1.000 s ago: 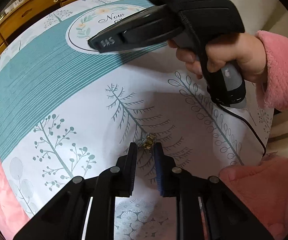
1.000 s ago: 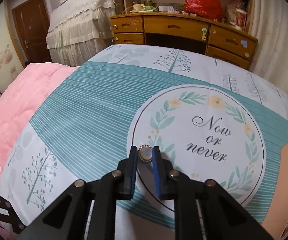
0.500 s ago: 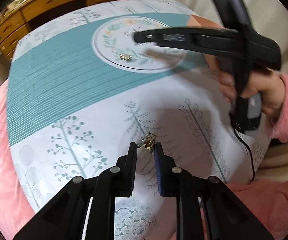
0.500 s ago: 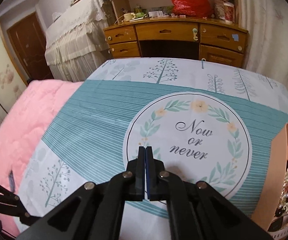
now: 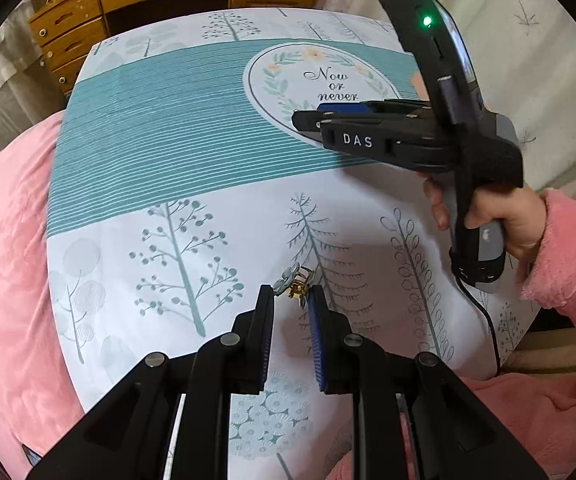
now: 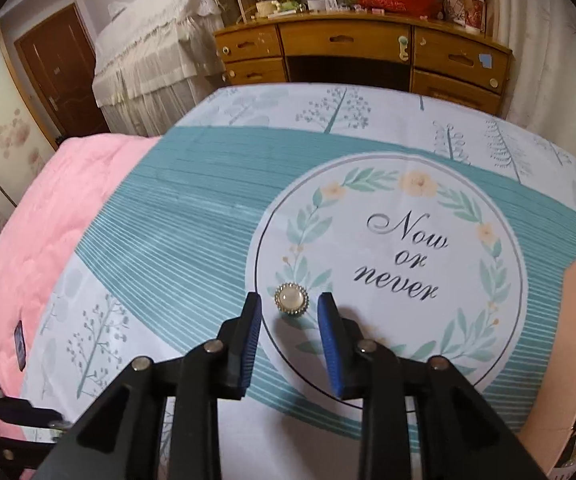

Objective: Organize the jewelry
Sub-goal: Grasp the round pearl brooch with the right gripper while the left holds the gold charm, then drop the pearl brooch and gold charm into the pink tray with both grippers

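Observation:
A round pearl brooch with a sparkly rim lies on the printed tablecloth, at the left edge of the "Now or never" circle. My right gripper is open, its blue pads either side of the brooch without touching it; it also shows in the left wrist view. A small gold clip with a pale flower lies on the cloth just ahead of my left gripper, which is open with a narrow gap.
A peach-coloured jewelry box with glittering pieces inside stands at the right edge of the table. A pink quilt lies to the left. A wooden desk stands behind the table.
My right gripper was shut half a second ago and now stands open around the pearl brooch on the cloth. The left gripper stays by the gold clip.

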